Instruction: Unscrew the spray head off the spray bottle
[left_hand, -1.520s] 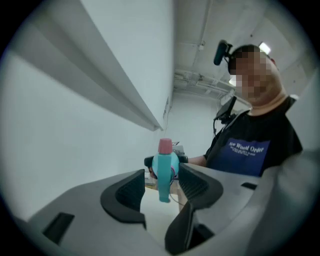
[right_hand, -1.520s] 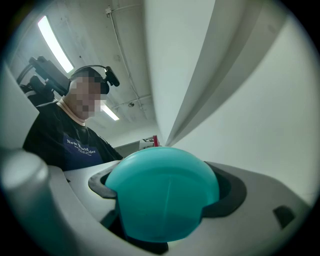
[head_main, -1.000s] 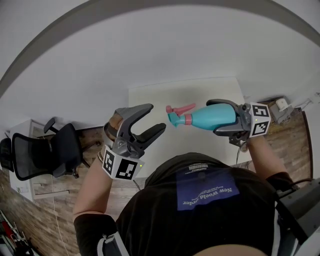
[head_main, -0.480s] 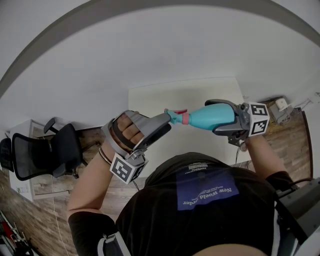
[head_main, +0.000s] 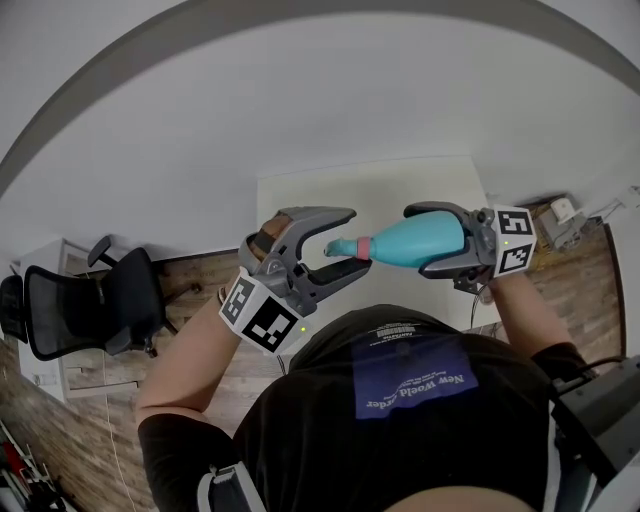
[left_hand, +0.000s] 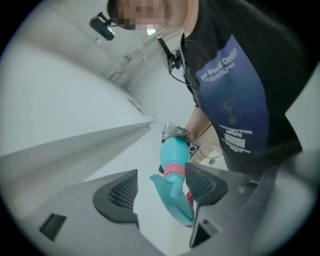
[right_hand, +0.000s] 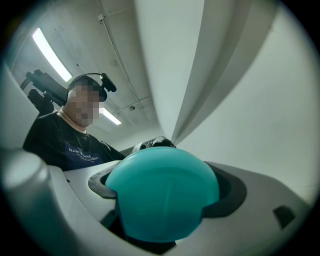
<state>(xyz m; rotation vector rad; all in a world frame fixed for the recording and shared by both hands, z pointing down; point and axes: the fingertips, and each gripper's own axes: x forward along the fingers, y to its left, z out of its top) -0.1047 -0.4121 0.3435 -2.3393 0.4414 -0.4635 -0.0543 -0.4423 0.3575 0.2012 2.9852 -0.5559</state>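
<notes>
Left gripper view: spray head (left_hand: 175, 200) inside the released left claw (left_hand: 161, 190).
It lies just beside one pad; the right claw (head_main: 418, 241) is clenched on the teal spray bottle (right_hand: 162, 192).

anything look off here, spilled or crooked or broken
Nothing stands out. The right claw grips the spray bottle sideways in mid-air. Its spray head is attached and sits between the jaws of the open left claw. No spill or damage shows.
</notes>
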